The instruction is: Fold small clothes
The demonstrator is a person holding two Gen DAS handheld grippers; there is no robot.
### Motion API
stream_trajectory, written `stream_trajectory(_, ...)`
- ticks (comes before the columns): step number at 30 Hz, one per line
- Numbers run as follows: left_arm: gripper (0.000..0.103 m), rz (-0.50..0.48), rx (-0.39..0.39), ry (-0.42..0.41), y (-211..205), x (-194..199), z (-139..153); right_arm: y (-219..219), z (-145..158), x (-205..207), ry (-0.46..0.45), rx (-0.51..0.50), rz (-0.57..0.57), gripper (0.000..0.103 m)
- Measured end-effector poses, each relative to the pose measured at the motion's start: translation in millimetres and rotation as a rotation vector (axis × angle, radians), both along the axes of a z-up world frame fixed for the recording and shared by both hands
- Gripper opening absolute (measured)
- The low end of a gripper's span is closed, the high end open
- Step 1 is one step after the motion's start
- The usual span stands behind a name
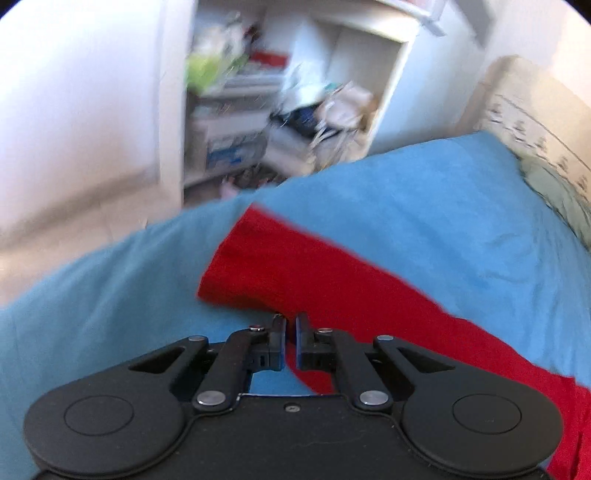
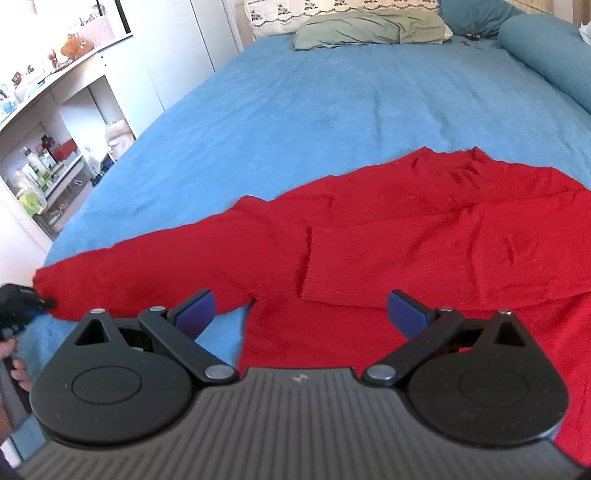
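Observation:
A red knit sweater [image 2: 424,229] lies spread on the blue bedspread [image 2: 332,103], one sleeve stretched out to the left. My left gripper [image 1: 290,325] is shut on the lower edge of that sleeve [image 1: 295,273] near the cuff. It also shows in the right wrist view [image 2: 22,302] at the sleeve's end. My right gripper [image 2: 301,312] is open and empty, just above the sweater's body near the armpit; the other sleeve is folded across the chest.
White shelves full of clutter [image 2: 44,147] stand left of the bed, also seen blurred in the left wrist view [image 1: 266,103]. Pillows [image 2: 369,26] and a blue bolster [image 2: 546,51] lie at the far end of the bed.

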State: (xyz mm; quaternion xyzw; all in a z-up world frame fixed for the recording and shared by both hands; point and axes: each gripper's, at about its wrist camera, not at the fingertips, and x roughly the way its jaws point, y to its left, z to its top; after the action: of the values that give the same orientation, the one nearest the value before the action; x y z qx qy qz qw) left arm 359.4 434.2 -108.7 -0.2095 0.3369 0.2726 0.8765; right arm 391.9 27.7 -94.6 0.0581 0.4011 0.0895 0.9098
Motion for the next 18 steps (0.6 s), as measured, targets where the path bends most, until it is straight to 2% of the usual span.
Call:
stream_trajectory(2, 0.004, -0.033, 0.066, -0.008, -21, 2, 15, -5, -4, 0, 0.005, -0.011, 0.018, 0.103)
stream_trajectory(4, 0.004, -0.08, 0.056, -0.045, -42, 3, 31, -15, -6, 1, 0.017, 0.009, 0.023, 0.103)
stream_trajectory(6, 0.004, -0.136, 0.089, -0.063, -69, 6, 49, -32, -4, 3, 0.021, 0.053, 0.012, 0.103)
stream_trajectory(10, 0.004, -0.277, 0.092, -0.12, -136, 17, 73, -68, 11, 8, -0.027, 0.069, -0.042, 0.103)
stream_trajectory(14, 0.004, -0.486, 0.069, -0.161, -227, 40, 80, -112, 23, 11, -0.073, 0.064, -0.095, 0.103)
stream_trajectory(18, 0.004, -0.666, 0.026, -0.124, -314, 62, 60, -159, 25, 14, -0.087, 0.061, -0.155, 0.103)
